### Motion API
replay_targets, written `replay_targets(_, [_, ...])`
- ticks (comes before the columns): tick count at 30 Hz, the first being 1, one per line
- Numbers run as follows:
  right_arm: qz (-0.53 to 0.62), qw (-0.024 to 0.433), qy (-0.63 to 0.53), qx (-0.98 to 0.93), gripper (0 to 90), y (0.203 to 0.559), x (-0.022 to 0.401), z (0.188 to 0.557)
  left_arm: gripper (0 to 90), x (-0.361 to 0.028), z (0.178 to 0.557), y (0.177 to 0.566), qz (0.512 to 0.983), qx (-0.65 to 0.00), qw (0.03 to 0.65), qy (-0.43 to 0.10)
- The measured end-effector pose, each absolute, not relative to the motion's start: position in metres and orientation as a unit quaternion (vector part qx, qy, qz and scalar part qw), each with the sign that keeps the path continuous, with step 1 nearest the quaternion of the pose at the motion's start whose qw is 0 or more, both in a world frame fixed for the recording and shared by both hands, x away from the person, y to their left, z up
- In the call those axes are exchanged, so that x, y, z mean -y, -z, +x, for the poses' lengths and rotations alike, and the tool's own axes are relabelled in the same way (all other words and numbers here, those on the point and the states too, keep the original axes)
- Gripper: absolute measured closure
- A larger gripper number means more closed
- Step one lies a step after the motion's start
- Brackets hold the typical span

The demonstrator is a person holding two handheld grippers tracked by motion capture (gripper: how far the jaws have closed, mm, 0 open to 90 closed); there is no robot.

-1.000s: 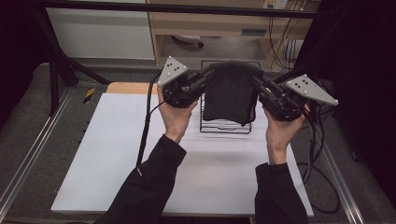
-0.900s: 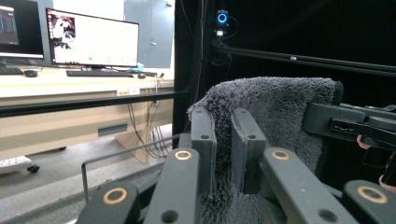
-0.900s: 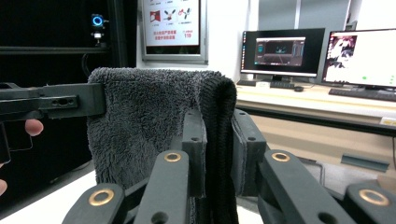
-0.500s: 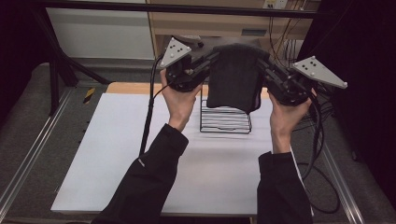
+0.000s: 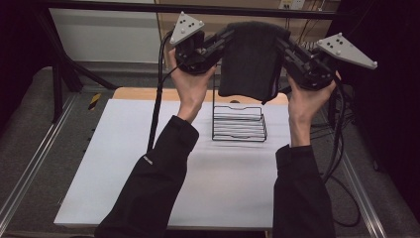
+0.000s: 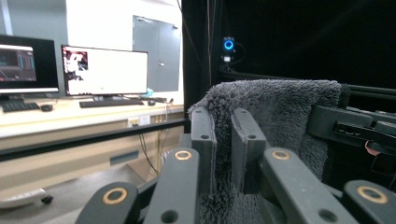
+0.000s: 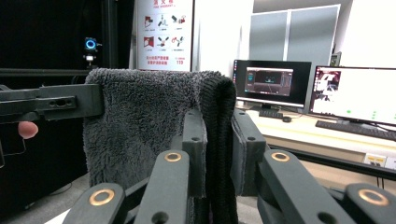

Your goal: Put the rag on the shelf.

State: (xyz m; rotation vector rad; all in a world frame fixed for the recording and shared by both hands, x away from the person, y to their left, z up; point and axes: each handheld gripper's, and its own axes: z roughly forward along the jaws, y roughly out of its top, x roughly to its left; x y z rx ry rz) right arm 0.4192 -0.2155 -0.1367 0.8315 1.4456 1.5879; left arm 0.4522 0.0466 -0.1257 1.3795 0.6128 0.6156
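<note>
The dark grey fluffy folded towel (image 5: 250,62) hangs above the black wire rack (image 5: 238,122), pinched at its top corners by the left gripper (image 5: 221,40) and right gripper (image 5: 286,45). It looks soft, light and limp, so corner grips should keep it spread over the white surface (image 5: 148,163).

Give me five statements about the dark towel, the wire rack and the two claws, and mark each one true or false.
1. The left claw is shut on a top corner of the dark grey fluffy towel. True.
2. The right claw hangs open and holds nothing. False: it is shut on the towel's other top corner.
3. The towel lies spread flat on the white table top. False: it hangs in the air between the two claws.
4. The black wire rack stands on the table, below the towel. True.
5. The towel is draped over the rack. False: it hangs above the rack, apart from it.
</note>
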Motion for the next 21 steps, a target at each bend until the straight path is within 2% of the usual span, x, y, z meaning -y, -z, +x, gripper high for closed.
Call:
replay_targets(11, [0.330,0.403,-0.639,-0.566,78.6,0.115,0.213,0.448,80.4,-0.047,0.471,0.106,0.597,-0.292,0.698,-0.266])
replay_targets(21, [0.339,0.406,-0.629,-0.570,78.5,0.110,0.210,0.477,80.4,-0.044,0.492,0.105,0.601,-0.293,0.684,-0.293])
